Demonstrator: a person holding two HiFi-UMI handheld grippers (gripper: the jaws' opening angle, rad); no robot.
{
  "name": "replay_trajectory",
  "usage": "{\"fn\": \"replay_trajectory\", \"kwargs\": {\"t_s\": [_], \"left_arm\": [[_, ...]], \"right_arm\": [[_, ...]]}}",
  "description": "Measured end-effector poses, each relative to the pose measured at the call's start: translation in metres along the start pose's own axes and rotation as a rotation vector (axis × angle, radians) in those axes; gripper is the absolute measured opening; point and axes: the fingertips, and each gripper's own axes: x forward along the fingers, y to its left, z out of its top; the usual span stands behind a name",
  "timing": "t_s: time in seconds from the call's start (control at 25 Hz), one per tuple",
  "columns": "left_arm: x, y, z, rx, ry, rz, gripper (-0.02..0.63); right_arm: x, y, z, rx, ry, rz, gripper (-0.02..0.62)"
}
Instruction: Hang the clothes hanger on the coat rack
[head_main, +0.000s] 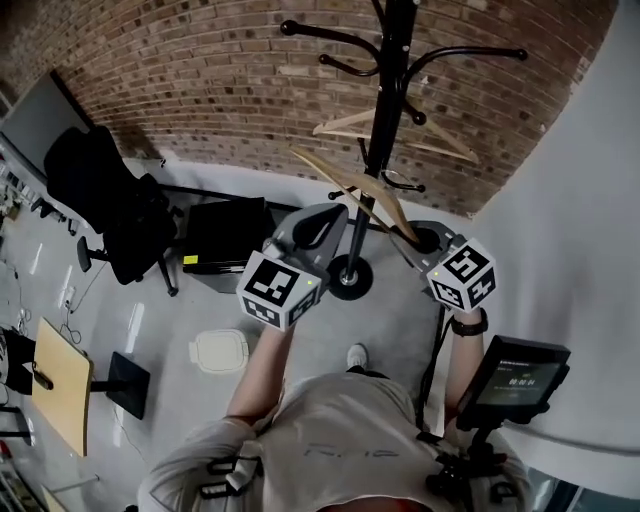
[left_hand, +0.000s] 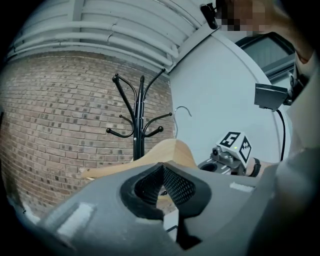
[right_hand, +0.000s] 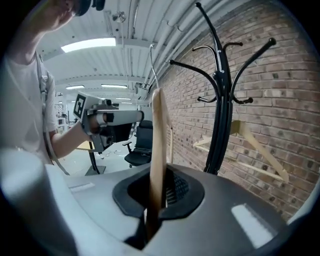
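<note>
Closest to the head camera: a grey shirt (head_main: 340, 440), then two forearms reaching out. At the right, the right gripper (head_main: 412, 236) clamped on one wooden arm of the hanger (head_main: 345, 186), held edge-on between the pads with the wire hook (right_hand: 151, 60) up and on no peg yet. At the left, the left gripper (left_hand: 162, 187) pinched together on nothing, just beside the hanger. Hanger held just near of the rack (head_main: 385, 100) pole, below the upper pegs.

Probably light and stiff, but smooth wood, so likely to swivel when pinched at one arm. Better gripped close to the neck, or steadied at the free arm with the left gripper.

Counted: two hangers, the second hanger (head_main: 340, 126) already hung on the rack's far side; one rack; two grippers.
</note>
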Motion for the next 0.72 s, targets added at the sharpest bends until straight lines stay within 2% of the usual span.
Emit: {"fn": "replay_trajectory", "kwargs": {"t_s": [0.36,0.56,0.72], "left_arm": [[0.003,0.013,-0.002,0.002,0.016,0.041,0.002],[0.01,0.014,-0.008,-0.01,0.026,0.042,0.002],[0.018,0.012,-0.01,-0.021,0.028,0.041,0.002]], "right_arm": [[0.009,-0.041,0.034,0.09,-0.004,0.283,0.005],[0.006,-0.059,0.048,0.048,0.04,0.358,0.005],[0.006,-0.071,0.048,0.086,0.055,0.416,0.005]]}}
